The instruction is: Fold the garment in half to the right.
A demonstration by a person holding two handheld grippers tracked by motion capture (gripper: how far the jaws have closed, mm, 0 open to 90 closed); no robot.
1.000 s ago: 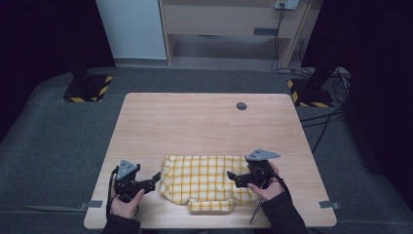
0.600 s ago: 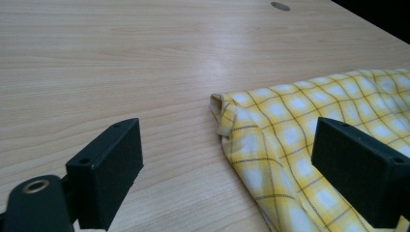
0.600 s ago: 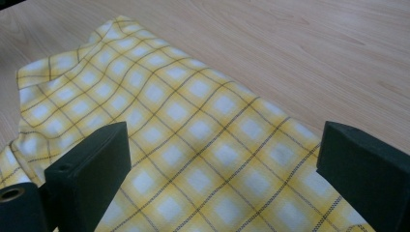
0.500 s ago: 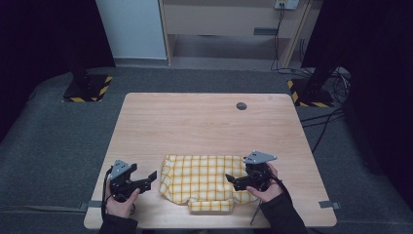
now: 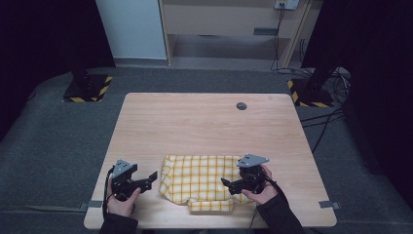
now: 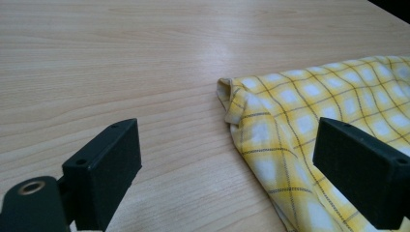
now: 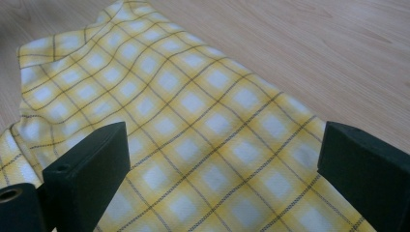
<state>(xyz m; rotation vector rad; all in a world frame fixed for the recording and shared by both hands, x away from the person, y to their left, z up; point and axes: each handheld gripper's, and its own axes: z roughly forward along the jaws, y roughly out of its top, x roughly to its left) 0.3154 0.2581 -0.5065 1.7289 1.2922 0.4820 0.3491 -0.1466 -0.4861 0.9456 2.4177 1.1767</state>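
A folded yellow checked cloth (image 5: 199, 178) lies on the near middle of the wooden table (image 5: 204, 122), with a narrow flap (image 5: 210, 205) sticking out at its front edge. My left gripper (image 5: 152, 178) is held just left of the cloth, jaws open and pointing at its left edge. In the left gripper view the gripper (image 6: 229, 145) has bare wood and the cloth's corner (image 6: 290, 111) ahead of it. My right gripper (image 5: 227, 184) hovers over the cloth's right part, open. In the right gripper view its jaws (image 7: 222, 145) straddle the checked fabric (image 7: 183, 101) without pressing on it.
A small dark round disc (image 5: 241, 105) lies near the table's far edge. Grey carpet surrounds the table. Stand bases with yellow-black stripes (image 5: 87, 90) sit at the far left and far right (image 5: 311, 92), and cables trail on the floor at the right.
My left gripper has drawn back a little to the left, away from the cloth's edge. My right gripper has sunk slightly over the cloth. The cloth has not moved.
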